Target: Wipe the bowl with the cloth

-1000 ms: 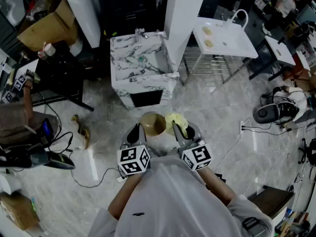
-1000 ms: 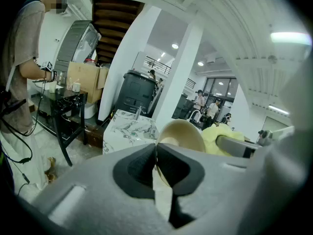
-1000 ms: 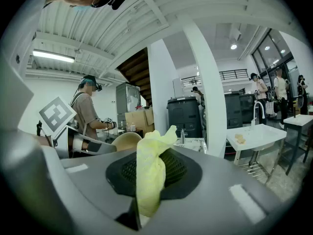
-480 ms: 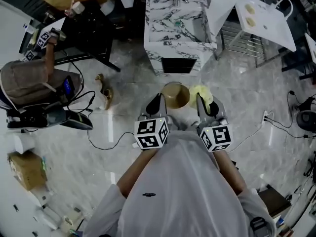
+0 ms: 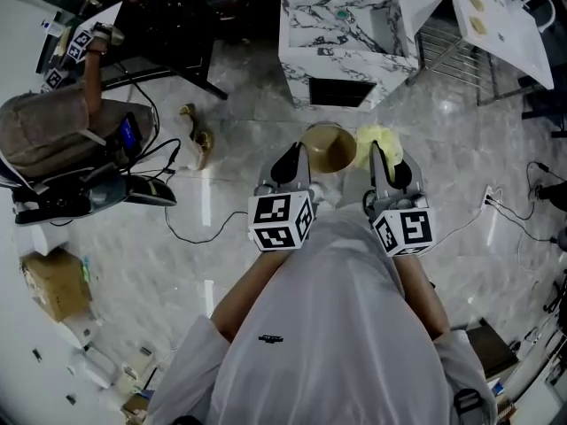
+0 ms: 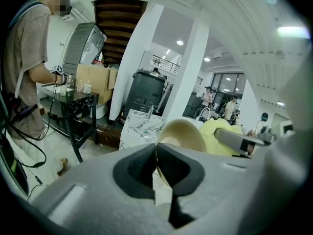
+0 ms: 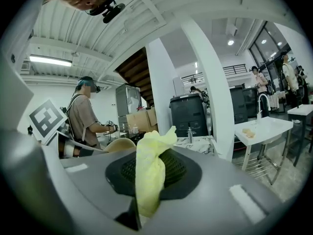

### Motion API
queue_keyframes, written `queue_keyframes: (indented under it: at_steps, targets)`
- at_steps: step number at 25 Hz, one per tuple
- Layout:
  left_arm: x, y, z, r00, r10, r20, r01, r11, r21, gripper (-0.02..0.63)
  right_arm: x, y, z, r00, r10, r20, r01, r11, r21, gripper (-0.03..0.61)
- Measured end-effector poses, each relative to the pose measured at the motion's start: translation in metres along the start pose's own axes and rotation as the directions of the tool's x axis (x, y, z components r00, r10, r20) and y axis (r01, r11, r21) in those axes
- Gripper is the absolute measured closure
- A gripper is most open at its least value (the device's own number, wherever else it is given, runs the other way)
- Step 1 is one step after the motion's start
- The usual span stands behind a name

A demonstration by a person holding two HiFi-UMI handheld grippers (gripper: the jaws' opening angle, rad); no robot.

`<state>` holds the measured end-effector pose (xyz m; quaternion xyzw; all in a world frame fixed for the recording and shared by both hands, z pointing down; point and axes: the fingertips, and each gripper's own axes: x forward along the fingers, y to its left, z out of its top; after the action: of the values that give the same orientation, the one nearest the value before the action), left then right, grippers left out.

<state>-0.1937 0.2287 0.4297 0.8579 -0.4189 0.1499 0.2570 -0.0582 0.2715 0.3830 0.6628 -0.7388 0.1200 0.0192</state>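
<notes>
A tan bowl (image 5: 330,146) hangs in the air in front of the person, its rim pinched by my left gripper (image 5: 295,160), which is shut on it. In the left gripper view the bowl (image 6: 182,134) rises just beyond the closed jaws, with the cloth (image 6: 220,136) to its right. My right gripper (image 5: 383,158) is shut on a yellow cloth (image 5: 379,142), held right beside the bowl. In the right gripper view the cloth (image 7: 150,173) sticks up from between the jaws, and the bowl (image 7: 120,144) shows to the left.
A marble-patterned sink cabinet (image 5: 345,27) stands ahead on the glossy floor. A white table (image 5: 493,18) is at the upper right. Another person (image 5: 53,135) stands at the left by a black desk (image 5: 168,25), with cables (image 5: 182,228) on the floor.
The view has shifted: the sink cabinet has moved up and right in the frame, and the person at the left has come further into view. Both grippers keep their holds on bowl and cloth.
</notes>
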Motion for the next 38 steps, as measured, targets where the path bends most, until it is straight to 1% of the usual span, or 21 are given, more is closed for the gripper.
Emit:
queue_keyframes:
  at_steps: [6,9,12,15,18,21,23,26,29,31,33,35,37,38]
  targets:
    - [0.037,0.011,0.012,0.999,0.018,-0.03,-0.019,0.999,-0.028,0.597,0.043,-0.021,0.012,1.0,0.011,-0.009,-0.011,1.0,0.002,0.534]
    - [0.066,0.016,0.021,0.999,0.029,-0.043,-0.031,0.999,-0.04,0.597,0.07,-0.038,0.013,0.999,0.033,-0.023,-0.033,0.999,0.004,0.534]
    - [0.104,0.02,0.046,0.998,0.041,-0.049,-0.043,0.999,-0.025,0.597,0.108,-0.061,0.021,0.997,0.067,-0.028,-0.067,0.998,0.006,0.532]
    - [0.144,0.023,0.079,0.997,0.067,-0.046,-0.067,0.998,-0.005,0.597,0.146,-0.09,0.033,0.997,0.071,-0.023,-0.071,0.997,0.004,0.532]
    - [0.178,0.031,0.116,0.993,0.114,-0.03,-0.114,0.993,-0.014,0.597,0.184,-0.112,0.059,0.996,0.084,-0.001,-0.084,0.996,-0.011,0.532]
    - [0.217,0.033,0.147,0.989,0.146,-0.015,-0.146,0.989,-0.017,0.597,0.219,-0.134,0.091,0.993,0.107,0.047,-0.104,0.993,-0.061,0.532]
    - [0.242,0.034,0.161,0.988,0.156,-0.014,-0.156,0.987,-0.025,0.597,0.241,-0.146,0.107,0.988,0.14,0.068,-0.134,0.987,-0.088,0.532]
    - [0.273,0.037,0.175,0.985,0.172,-0.016,-0.172,0.984,-0.052,0.597,0.276,-0.158,0.118,0.974,0.218,0.062,-0.211,0.972,-0.101,0.532]
    - [0.295,0.035,0.185,0.982,0.186,-0.018,-0.187,0.981,-0.053,0.597,0.298,-0.176,0.126,0.971,0.229,0.071,-0.223,0.972,-0.074,0.532]
    - [0.305,0.035,0.191,0.98,0.2,-0.017,-0.2,0.978,-0.055,0.597,0.307,-0.186,0.133,0.968,0.24,0.078,-0.234,0.969,-0.073,0.532]
    - [0.311,0.039,0.196,0.976,0.215,-0.017,-0.216,0.975,-0.057,0.597,0.316,-0.188,0.139,0.959,0.274,0.073,-0.266,0.959,-0.095,0.532]
    - [0.314,0.043,0.198,0.975,0.223,-0.02,-0.224,0.972,-0.063,0.597,0.323,-0.178,0.141,0.94,0.339,0.049,-0.331,0.935,-0.126,0.534]
    - [0.317,0.048,0.201,0.974,0.227,-0.023,-0.228,0.971,-0.075,0.597,0.33,-0.16,0.134,0.912,0.409,-0.005,-0.406,0.904,-0.135,0.534]
    - [0.319,0.049,0.202,0.974,0.227,-0.023,-0.228,0.97,-0.08,0.597,0.333,-0.152,0.127,0.902,0.429,-0.043,-0.431,0.894,-0.121,0.534]
